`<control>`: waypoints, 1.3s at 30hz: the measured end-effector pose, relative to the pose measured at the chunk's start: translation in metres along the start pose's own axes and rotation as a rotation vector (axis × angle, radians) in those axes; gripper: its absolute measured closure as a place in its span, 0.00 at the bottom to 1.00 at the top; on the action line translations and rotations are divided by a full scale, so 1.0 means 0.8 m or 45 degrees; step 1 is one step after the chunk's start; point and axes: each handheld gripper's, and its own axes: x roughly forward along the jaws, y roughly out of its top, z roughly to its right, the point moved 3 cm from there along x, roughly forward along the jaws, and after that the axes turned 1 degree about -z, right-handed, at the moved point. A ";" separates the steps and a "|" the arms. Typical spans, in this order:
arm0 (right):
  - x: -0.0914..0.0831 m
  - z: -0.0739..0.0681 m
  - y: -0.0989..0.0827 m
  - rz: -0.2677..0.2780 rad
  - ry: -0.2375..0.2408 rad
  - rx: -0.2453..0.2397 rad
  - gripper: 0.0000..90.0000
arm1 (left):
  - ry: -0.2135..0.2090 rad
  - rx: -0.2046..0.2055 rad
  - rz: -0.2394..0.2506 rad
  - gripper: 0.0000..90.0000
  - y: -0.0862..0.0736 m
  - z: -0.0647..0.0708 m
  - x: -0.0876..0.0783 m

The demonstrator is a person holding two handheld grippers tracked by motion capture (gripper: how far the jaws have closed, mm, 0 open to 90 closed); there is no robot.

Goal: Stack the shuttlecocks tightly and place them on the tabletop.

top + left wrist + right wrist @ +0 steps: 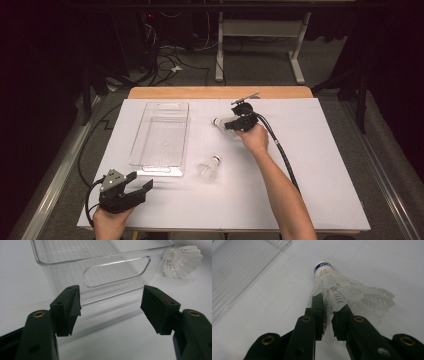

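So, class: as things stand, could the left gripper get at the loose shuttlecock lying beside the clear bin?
Probably yes. The left gripper has its jaws open and empty, and bare table lies between it and the loose shuttlecock. The clear bin sits off to one side, not across that path.

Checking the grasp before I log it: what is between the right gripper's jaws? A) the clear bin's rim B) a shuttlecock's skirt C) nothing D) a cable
B: in the right gripper view the right gripper has its jaws on the white skirt of a shuttlecock, whose cork points away; the bin lies apart.
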 end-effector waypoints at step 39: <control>-0.017 -0.005 -0.018 -0.015 -0.039 -0.012 0.64 | -0.002 -0.001 0.000 0.36 0.000 0.000 0.000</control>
